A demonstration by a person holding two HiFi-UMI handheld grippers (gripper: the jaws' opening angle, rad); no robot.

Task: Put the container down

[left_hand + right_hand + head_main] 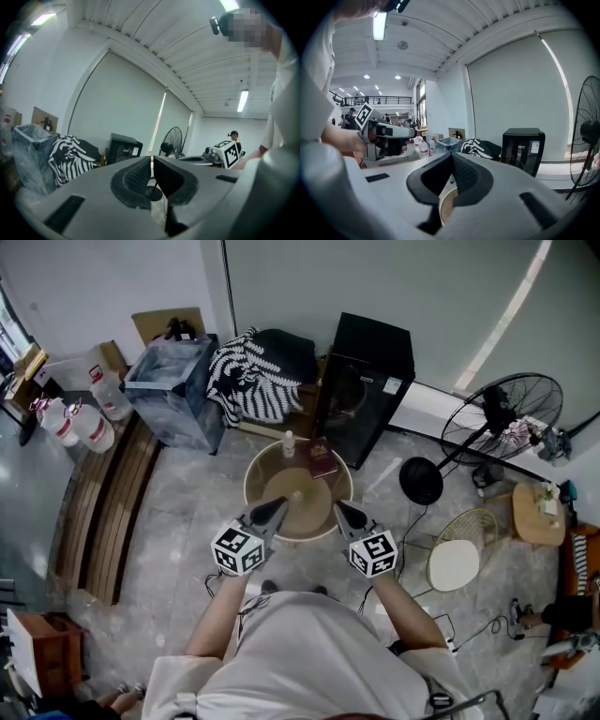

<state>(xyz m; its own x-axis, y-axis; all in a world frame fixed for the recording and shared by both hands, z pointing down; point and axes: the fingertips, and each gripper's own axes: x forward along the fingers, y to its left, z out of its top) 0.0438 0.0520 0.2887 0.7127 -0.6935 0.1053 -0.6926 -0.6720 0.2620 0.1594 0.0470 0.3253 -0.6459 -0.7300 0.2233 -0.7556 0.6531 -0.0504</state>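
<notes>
Bottle [288, 443], small, clear w/ white cap, stands upright on a round table [253, 474], on the far side from the fingers. It's ahead of the left gripper [279, 505] tips and well apart from them, touching neither gripper. A dark red book [322, 460] lies flat just right of the bottle, ahead of the right gripper [339, 509] tips.

Both grippers hover over the table's near half, side by side, angled slightly toward each other. Left fingers [140, 176] are pressed together w/ nothing btwn them; right fingers [464, 176] the same.

Beyond the table, past the fingertips: a black cabinet [364, 385], a striped cloth [251, 371] and a clear bin [173, 385]. A standing fan [502, 418] is off to the right, a slatted bench [108, 502] and jugs [80, 423] to the left.
</notes>
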